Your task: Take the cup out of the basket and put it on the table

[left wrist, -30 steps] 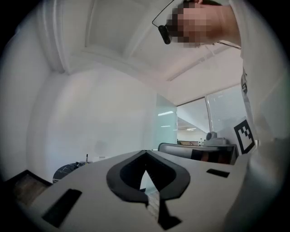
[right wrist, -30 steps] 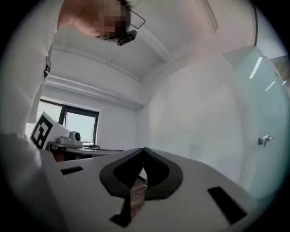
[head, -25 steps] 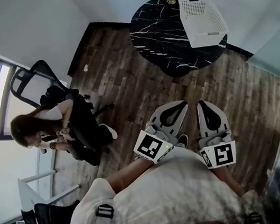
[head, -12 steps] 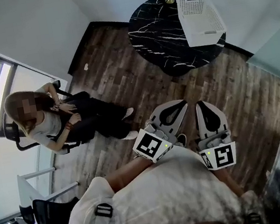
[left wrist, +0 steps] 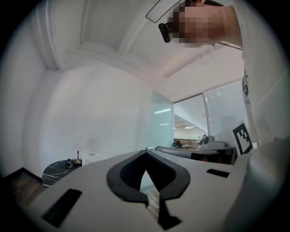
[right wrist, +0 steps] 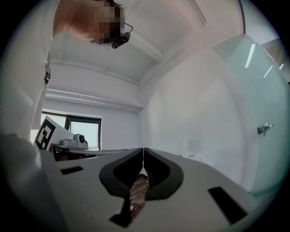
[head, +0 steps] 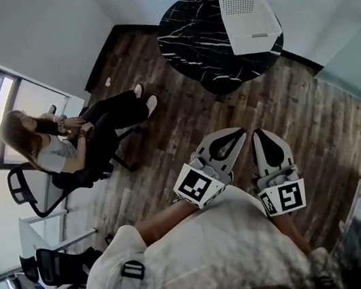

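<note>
hanging close in front of the person's torso, the left tool [head: 233, 139] and the right tool [head: 263, 137] are pointing side by side toward 12 o'clock, each with its jaws pressed together and gripping nothing. the white basket [head: 250, 21] is sitting on the round black desk [head: 192, 34] toward 1 o'clock, well apart from both tools across the wooden floor [head: 163, 126]; the cup cannot be made out. a seated person [head: 53, 145] is resting in a chair [head: 30, 194] at 9 o'clock
</note>
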Action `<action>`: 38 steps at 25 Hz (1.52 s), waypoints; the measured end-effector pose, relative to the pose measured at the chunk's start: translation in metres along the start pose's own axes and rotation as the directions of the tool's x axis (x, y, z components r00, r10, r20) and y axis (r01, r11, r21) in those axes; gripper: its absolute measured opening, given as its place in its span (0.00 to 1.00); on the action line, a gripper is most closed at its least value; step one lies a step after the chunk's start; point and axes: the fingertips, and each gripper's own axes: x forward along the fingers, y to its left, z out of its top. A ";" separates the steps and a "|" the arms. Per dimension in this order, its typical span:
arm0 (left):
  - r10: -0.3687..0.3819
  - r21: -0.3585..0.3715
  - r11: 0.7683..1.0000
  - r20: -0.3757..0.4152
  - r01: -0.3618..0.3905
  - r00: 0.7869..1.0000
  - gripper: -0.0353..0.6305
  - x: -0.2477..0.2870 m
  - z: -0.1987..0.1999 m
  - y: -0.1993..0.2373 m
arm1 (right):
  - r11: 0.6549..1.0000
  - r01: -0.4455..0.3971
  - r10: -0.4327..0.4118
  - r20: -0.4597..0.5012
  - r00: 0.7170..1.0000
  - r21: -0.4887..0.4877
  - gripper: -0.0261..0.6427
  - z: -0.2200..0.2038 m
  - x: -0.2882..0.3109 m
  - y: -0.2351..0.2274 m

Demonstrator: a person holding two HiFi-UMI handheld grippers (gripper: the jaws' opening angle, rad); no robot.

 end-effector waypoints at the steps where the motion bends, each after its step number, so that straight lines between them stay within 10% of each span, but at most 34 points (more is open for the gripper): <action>1: 0.001 0.005 1.000 0.004 -0.001 1.000 0.06 0.002 0.000 -0.004 | 1.000 -0.005 0.005 -0.001 1.000 0.007 0.05 -0.001 -0.003 -0.002; 21: 0.040 0.048 0.998 0.006 -0.041 0.999 0.06 0.013 0.005 0.005 | 0.998 -0.053 0.054 0.068 0.996 -0.021 0.05 0.014 0.005 -0.008; 38: 0.114 -0.057 0.992 0.044 -0.112 0.992 0.06 0.062 0.012 0.205 | 0.990 -0.123 0.120 -0.041 0.992 -0.067 0.05 -0.008 0.205 -0.035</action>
